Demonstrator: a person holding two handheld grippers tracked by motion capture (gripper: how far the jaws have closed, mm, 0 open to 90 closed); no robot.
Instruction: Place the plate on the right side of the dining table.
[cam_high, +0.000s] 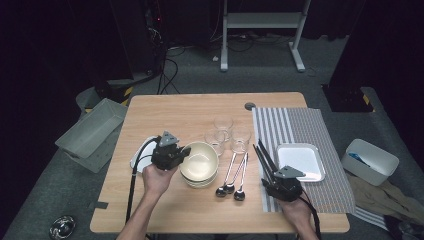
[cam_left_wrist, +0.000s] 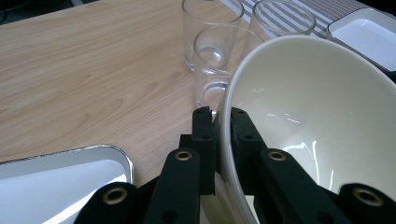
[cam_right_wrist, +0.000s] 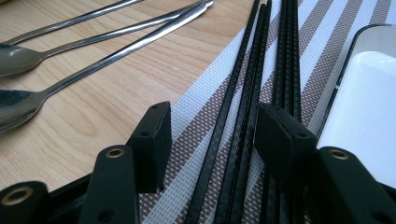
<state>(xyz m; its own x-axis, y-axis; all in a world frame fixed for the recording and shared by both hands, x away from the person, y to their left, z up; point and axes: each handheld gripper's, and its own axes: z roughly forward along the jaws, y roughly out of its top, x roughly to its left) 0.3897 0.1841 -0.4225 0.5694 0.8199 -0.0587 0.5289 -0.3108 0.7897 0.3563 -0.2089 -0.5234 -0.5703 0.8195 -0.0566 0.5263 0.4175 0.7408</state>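
Cream-coloured and glossy, the top bowl (cam_high: 199, 157) sits on a stack of bowls near the middle of the counter (cam_high: 165, 112); how many bowls lie beneath it is hard to make out in the high view. The left gripper (cam_high: 184, 154) is clamped on this bowl's rim at its left side, one jaw inside the wall and one outside, as the left gripper view shows (cam_left_wrist: 223, 122); the bowl's far edge is cut off by that frame. Just beyond the bowl stand three clear glasses (cam_high: 223, 123), partly hidden behind its rim in the left gripper view. A white tray (cam_left_wrist: 56, 177) lies to the bowl's left, mostly covered by the left gripper in the high view. To the bowl's right lie three spoons (cam_high: 229, 172), then the striped mat (cam_high: 300, 125) carrying black chopsticks (cam_high: 264, 157) and another white tray (cam_high: 301, 161). The right gripper (cam_high: 270, 182) rests at the chopsticks' near ends with its jaws apart; the chopsticks (cam_right_wrist: 240, 126) run between them, and contact cannot be told.
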